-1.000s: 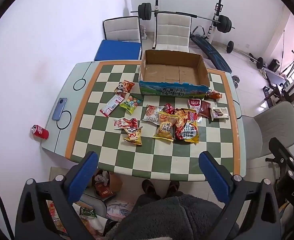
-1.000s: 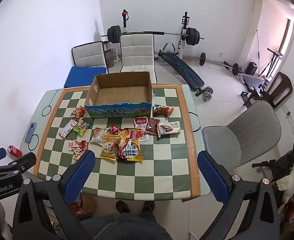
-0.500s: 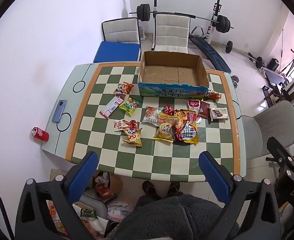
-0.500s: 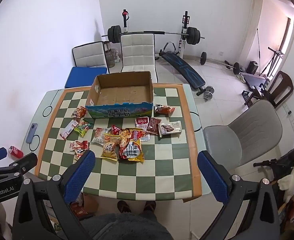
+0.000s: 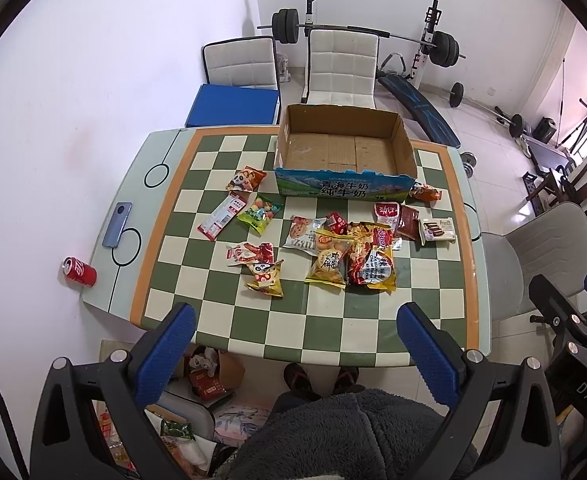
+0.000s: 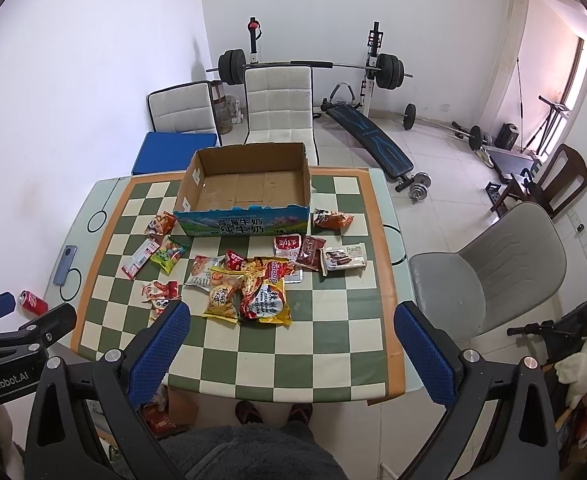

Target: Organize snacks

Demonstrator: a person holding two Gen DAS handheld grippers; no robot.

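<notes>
Several snack packets (image 5: 333, 248) lie scattered on the green-and-cream checkered table (image 5: 305, 328), also in the right wrist view (image 6: 249, 288). An empty open cardboard box (image 5: 343, 152) stands at the table's far side; it shows in the right wrist view (image 6: 249, 190). My left gripper (image 5: 295, 344) is open and empty, held high above the table's near edge. My right gripper (image 6: 291, 344) is open and empty, also high above the near edge.
A blue phone (image 5: 117, 219) lies on the table's left border. A red soda can (image 5: 79, 272) lies on the floor at left. White chairs (image 5: 341, 68) stand behind the table, a grey chair (image 6: 493, 276) at right, gym equipment at the back.
Both grippers have risen and pulled back slightly; the table looks a little smaller and farther. Nothing on the table has moved.
</notes>
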